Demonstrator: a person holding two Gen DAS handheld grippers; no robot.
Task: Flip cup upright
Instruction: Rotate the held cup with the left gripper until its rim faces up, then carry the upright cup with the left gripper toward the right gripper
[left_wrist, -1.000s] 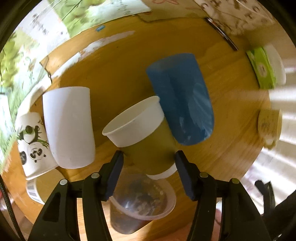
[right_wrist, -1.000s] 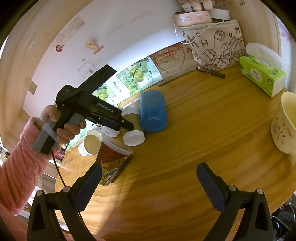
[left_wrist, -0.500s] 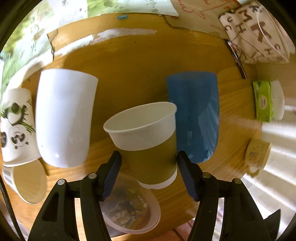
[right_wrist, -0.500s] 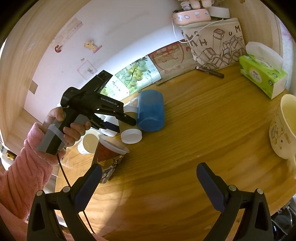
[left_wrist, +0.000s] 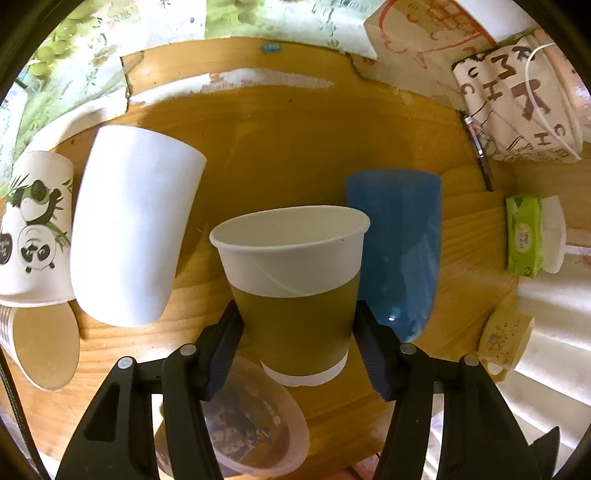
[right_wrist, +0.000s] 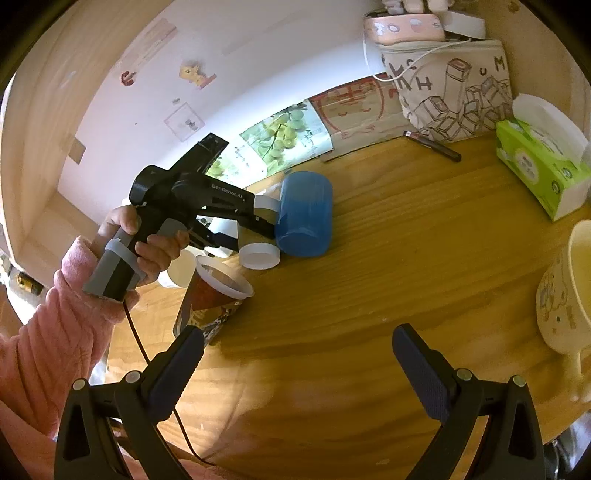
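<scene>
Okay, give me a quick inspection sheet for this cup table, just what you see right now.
Surface: round wooden table, bare in front.
Job's things: olive paper cup gripped, base off the table.
Clutter: blue cup and white cup lying down; panda cup; lidded cup upright; tissue pack; mug.
Grippers: left gripper shut on the olive cup; right gripper open, empty.
Cables: black lead under the left hand.
Surroundings: white wall, posters, printed bag.

The left wrist camera looked steeply down, very close to the cups, while the right one looked from farther back toward 10 o'clock; both saw the blue cup (left_wrist: 395, 251) (right_wrist: 304, 214).
</scene>
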